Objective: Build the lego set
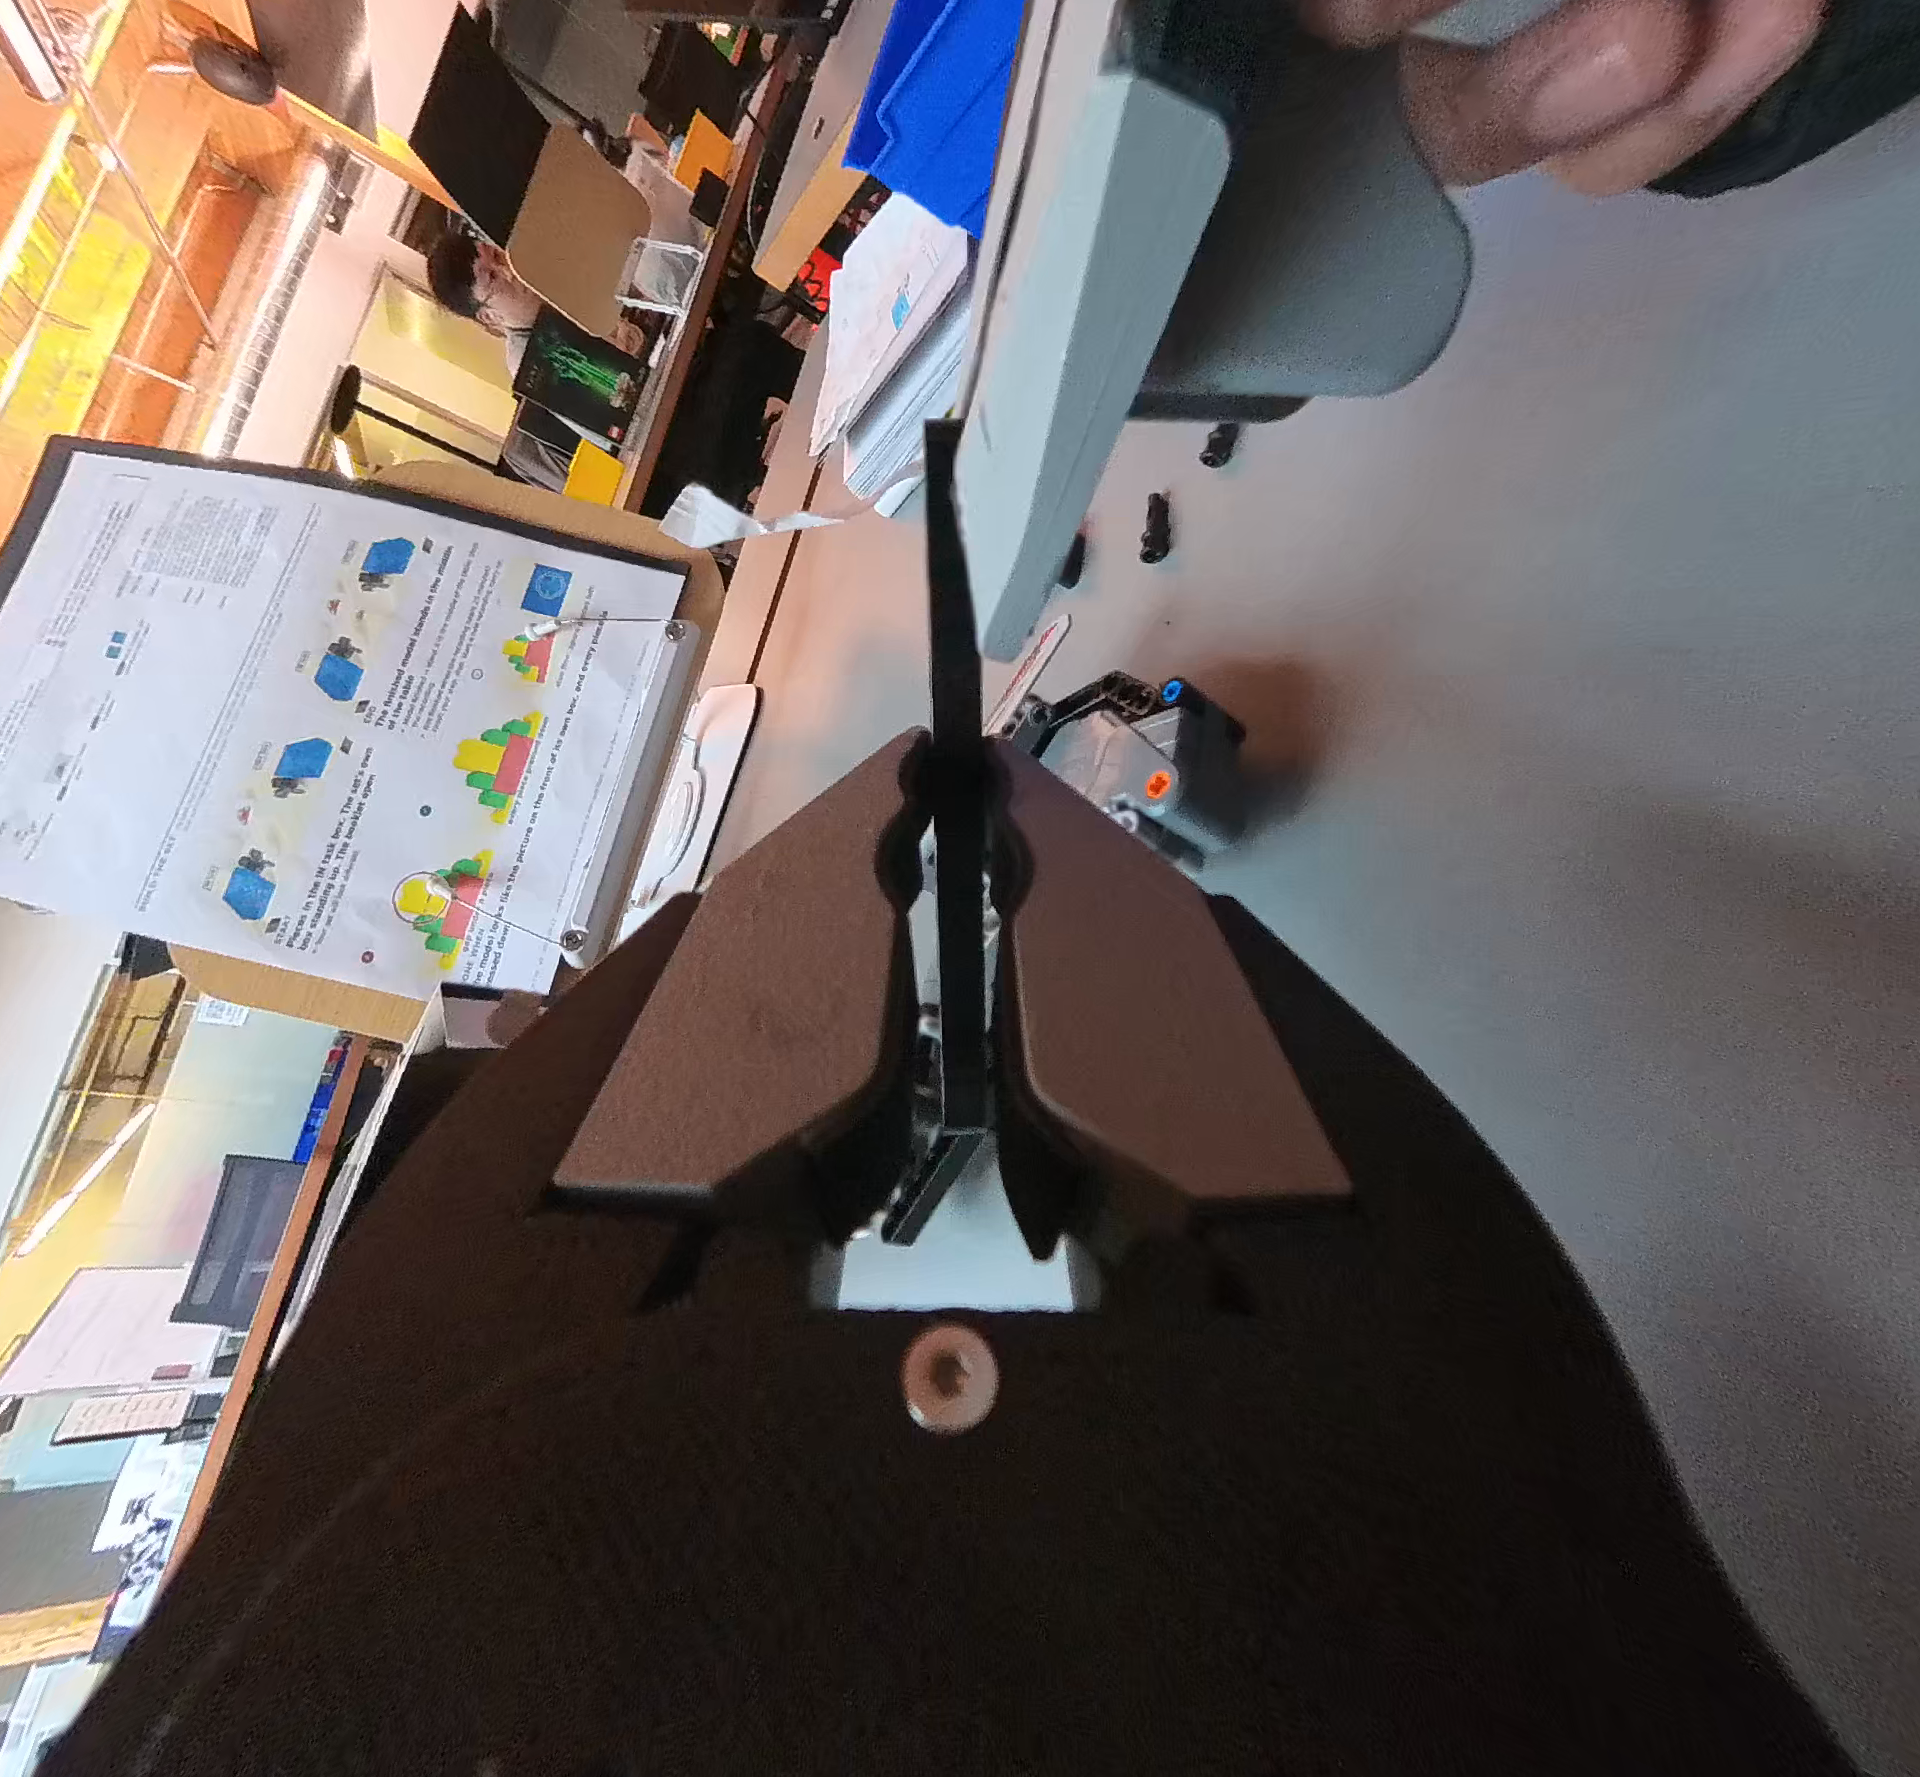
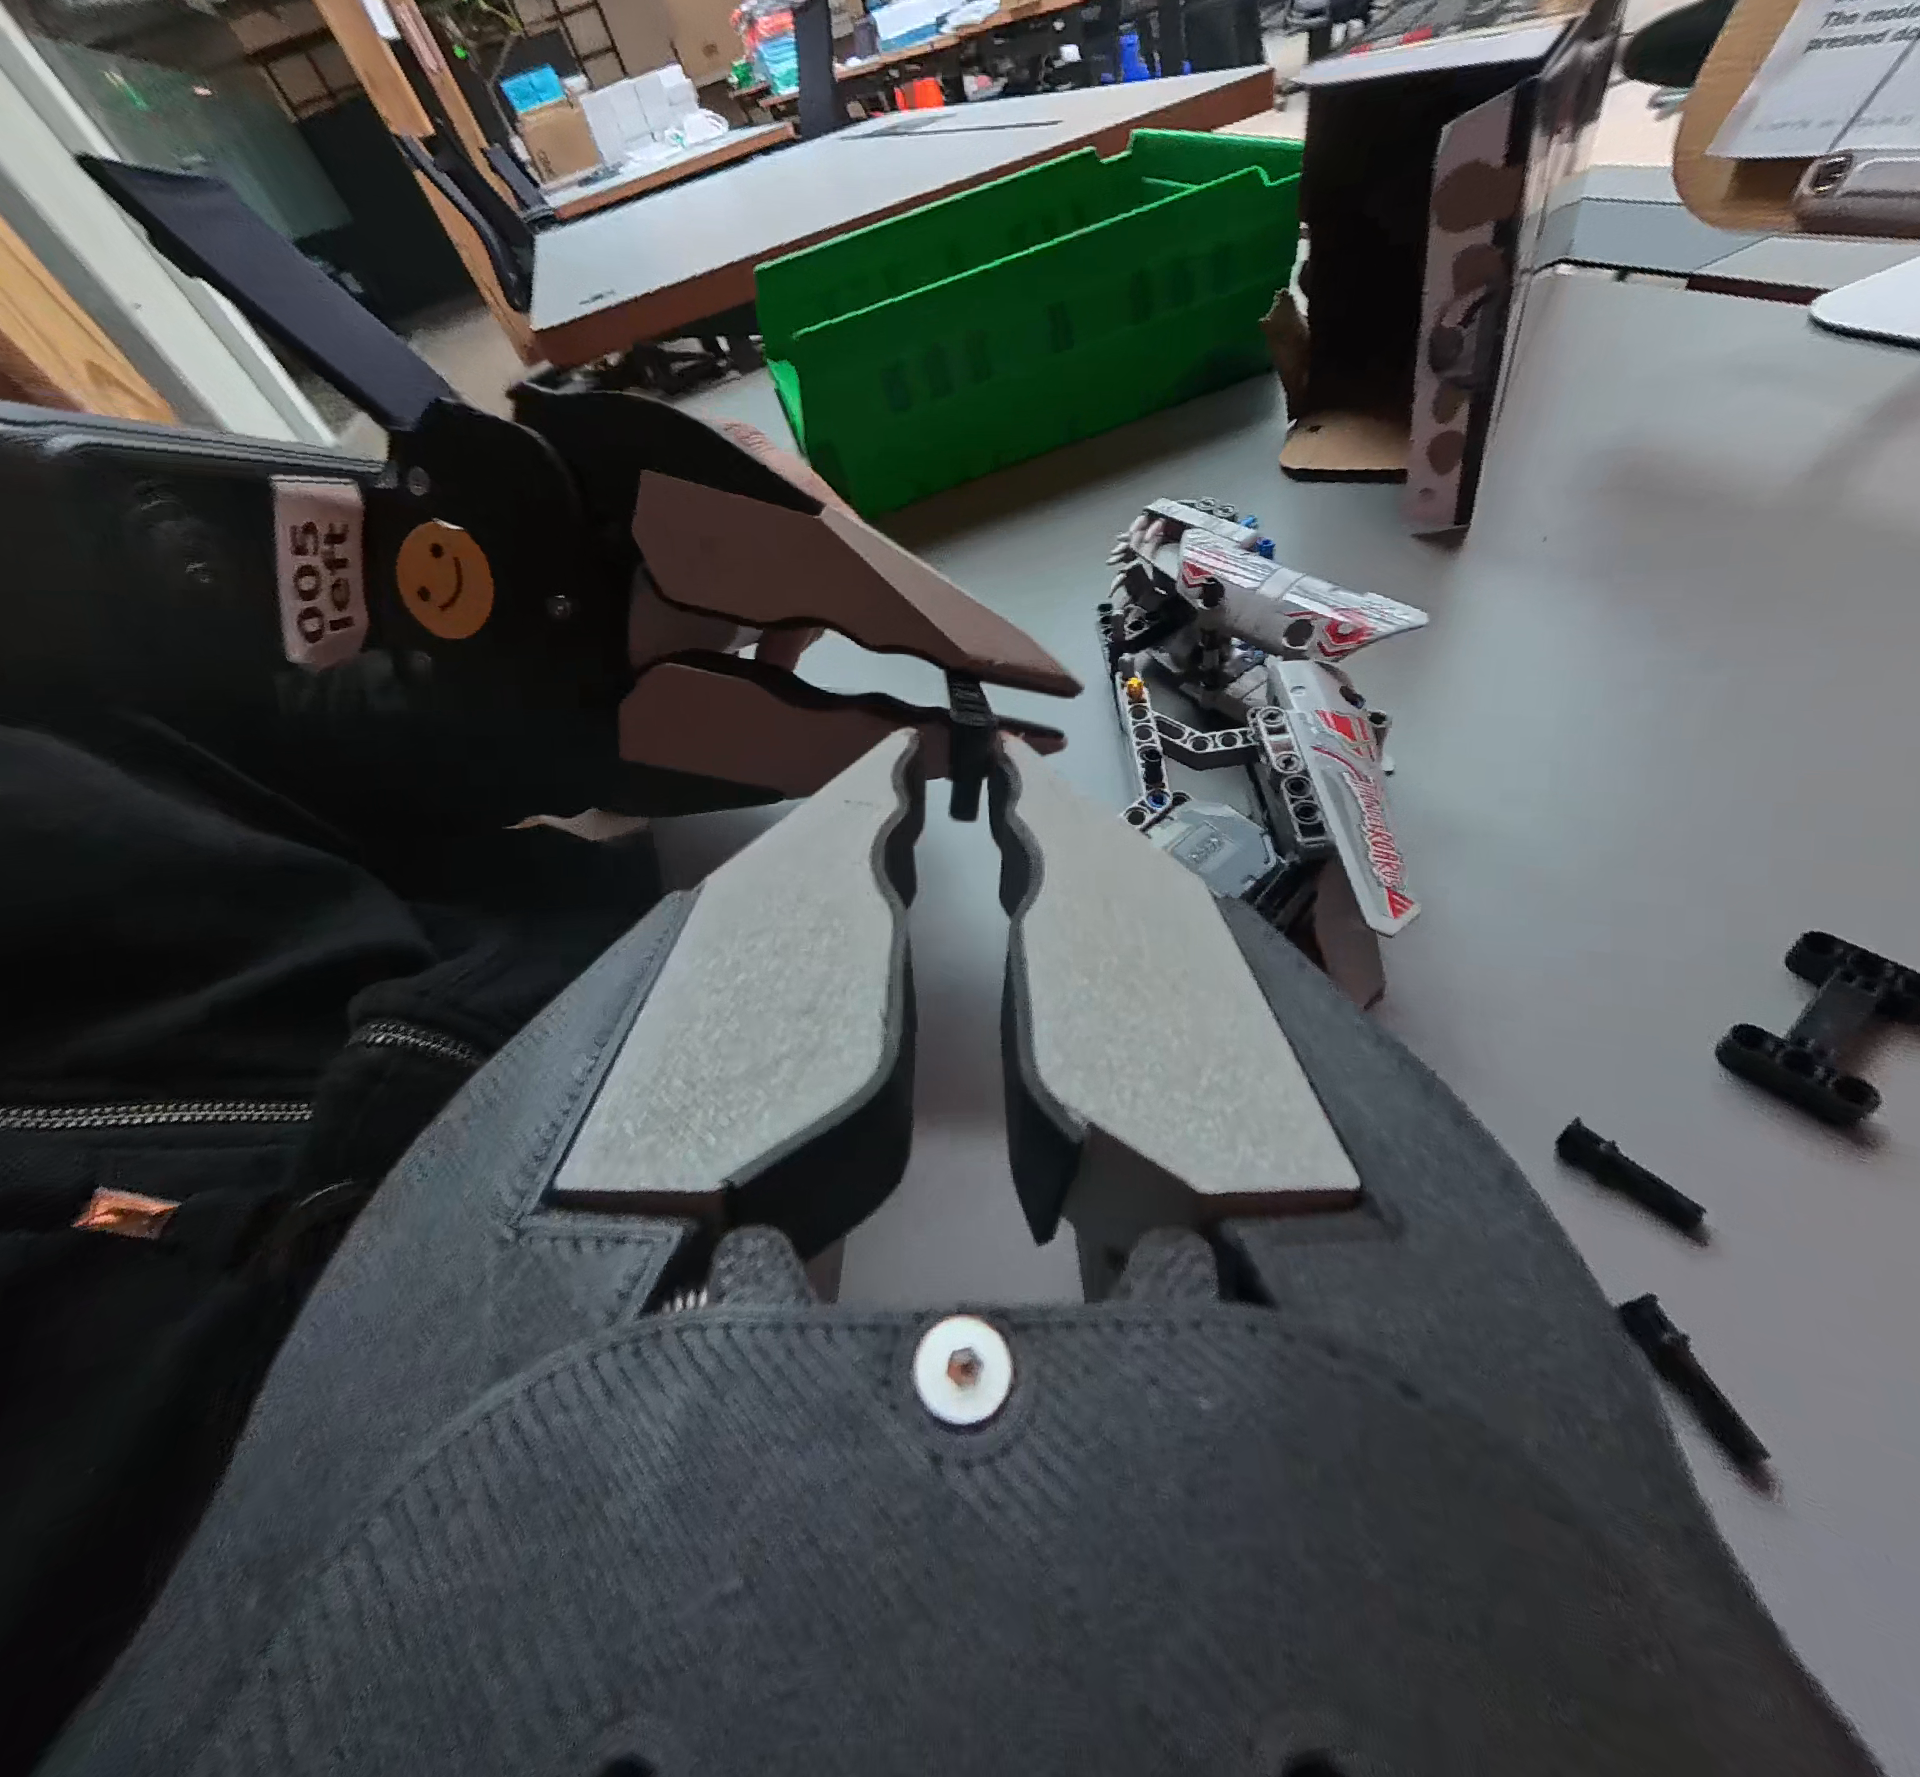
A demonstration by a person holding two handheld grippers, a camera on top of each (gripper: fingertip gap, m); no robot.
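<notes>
My left gripper [image 1: 956, 761] is shut on a long thin black beam [image 1: 951, 605] that sticks out past its brown fingertips. In the right wrist view the left gripper [image 2: 1060, 714] comes in from the left with the beam [image 2: 964, 740] seen end-on. My right gripper [image 2: 958, 761] has its grey tips closed around the beam's lower end. One of its grey fingers [image 1: 1081, 356] lies along the beam, with a hand [image 1: 1538, 44] behind it. The partly built grey, red and white model [image 2: 1257, 740] lies on the table just beyond both grippers and also shows in the left wrist view [image 1: 1153, 771].
A green bin [image 2: 1018, 345] and an open cardboard box [image 2: 1455, 273] stand behind the model. A black H-shaped piece [image 2: 1829, 1031] and two black pins [image 2: 1631, 1177] lie to the right. An instruction sheet [image 1: 312, 709], a blue bin [image 1: 956, 44] and stacked booklets [image 1: 894, 345] are nearby. Both grippers' tips are close together, under 4 cm apart.
</notes>
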